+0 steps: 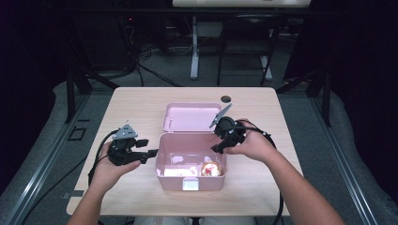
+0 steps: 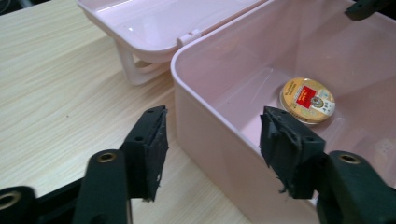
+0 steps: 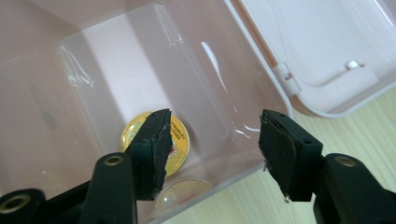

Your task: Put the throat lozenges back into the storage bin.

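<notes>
I have the pink box (image 1: pixel 191 161) standing open on the tabletop (image 1: pixel 136 101), lid (image 1: pixel 190 117) folded back so I can reach in. The round tin (image 1: pixel 210 169) lies on the box floor near the front right corner. My right gripper (image 1: pixel 224 140) hangs over the rim, fingers (image 3: pixel 152 149) parted and empty, aimed at the tin. My left gripper (image 1: pixel 143 152) waits beside the left wall, fingers wide, holding nothing.

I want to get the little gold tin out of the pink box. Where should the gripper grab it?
Probably its round rim, coming straight down from above: the tin lies flat on the floor of the open box, whose walls block any sideways reach.
</notes>
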`<state>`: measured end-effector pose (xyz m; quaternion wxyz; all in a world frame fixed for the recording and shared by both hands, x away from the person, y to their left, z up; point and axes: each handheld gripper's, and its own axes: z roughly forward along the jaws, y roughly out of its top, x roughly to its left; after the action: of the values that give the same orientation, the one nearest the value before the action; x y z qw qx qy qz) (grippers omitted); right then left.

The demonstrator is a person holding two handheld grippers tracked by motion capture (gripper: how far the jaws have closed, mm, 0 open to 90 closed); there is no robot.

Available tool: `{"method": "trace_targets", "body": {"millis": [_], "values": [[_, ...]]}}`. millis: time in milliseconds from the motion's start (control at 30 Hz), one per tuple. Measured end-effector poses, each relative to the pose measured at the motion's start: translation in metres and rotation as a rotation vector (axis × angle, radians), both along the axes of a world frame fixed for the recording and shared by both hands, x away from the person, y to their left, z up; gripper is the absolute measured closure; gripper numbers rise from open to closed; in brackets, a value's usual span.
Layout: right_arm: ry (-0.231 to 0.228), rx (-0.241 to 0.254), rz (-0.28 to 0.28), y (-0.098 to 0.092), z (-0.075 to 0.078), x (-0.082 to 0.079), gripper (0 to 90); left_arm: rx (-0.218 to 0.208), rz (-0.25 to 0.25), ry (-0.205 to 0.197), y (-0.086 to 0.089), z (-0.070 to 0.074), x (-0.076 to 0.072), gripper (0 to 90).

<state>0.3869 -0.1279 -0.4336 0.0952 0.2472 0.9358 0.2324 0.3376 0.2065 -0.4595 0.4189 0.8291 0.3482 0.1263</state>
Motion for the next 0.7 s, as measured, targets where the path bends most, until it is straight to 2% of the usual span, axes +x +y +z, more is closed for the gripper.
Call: {"method": "trace_targets", "body": {"millis": [267,333,467,600,700], "values": [[-0.021,0.070,-0.074,-0.008,-0.002,-0.004,48.7,0.000,-0.024,-0.020,-0.010,0.000,-0.005,44.7],[-0.048,0.084,-0.088,-0.010,-0.002,-0.003,50.0,-0.002,-0.032,-0.021,-0.013,0.000,-0.005,49.2],[-0.072,0.128,-0.127,-0.014,0.001,-0.001,53.0,-0.021,-0.046,-0.006,-0.017,0.000,-0.007,58.0],[-0.093,0.173,-0.173,-0.017,0.006,0.004,54.7,-0.023,-0.061,0.007,-0.020,-0.002,-0.007,65.7],[-0.092,0.192,-0.201,-0.017,0.006,0.008,54.5,-0.023,-0.064,0.005,-0.022,-0.006,-0.007,66.5]]}}
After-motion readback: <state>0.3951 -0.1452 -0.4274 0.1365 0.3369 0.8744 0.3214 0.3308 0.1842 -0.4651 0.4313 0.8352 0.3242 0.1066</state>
